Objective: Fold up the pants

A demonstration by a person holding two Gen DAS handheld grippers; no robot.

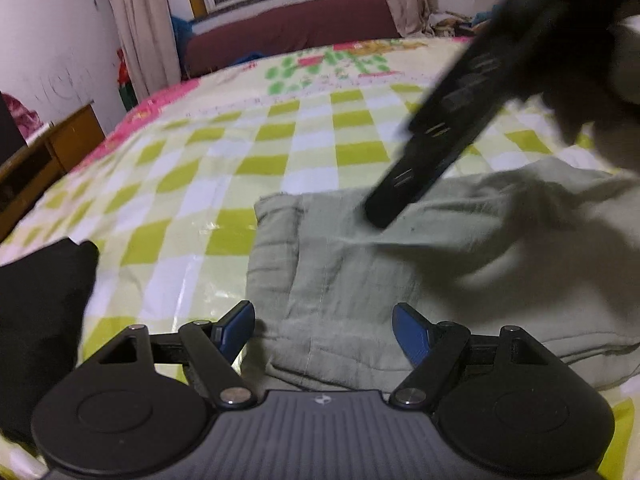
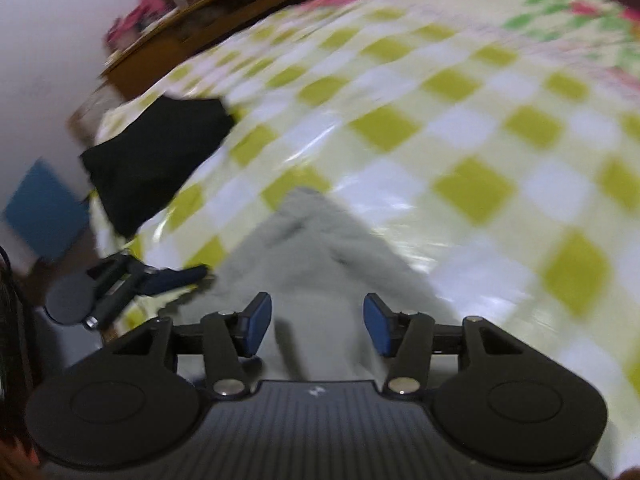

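Grey-green pants [image 1: 360,272] lie folded on the checked bedspread [image 1: 224,152]. My left gripper [image 1: 324,328] is open, its blue-padded fingers spread just above the near edge of the pants. The other gripper's black body [image 1: 452,120] hangs blurred above the pants at the right. In the right wrist view my right gripper [image 2: 318,324] is open over the pants [image 2: 316,240], holding nothing. The left gripper's finger [image 2: 176,276] shows at the left beside the pants. This view is blurred.
A folded black garment [image 1: 40,312] lies on the bed's left edge; it also shows in the right wrist view [image 2: 156,160]. A wooden cabinet [image 1: 44,160] stands left of the bed. A dark red couch [image 1: 288,36] and curtains stand beyond the far edge.
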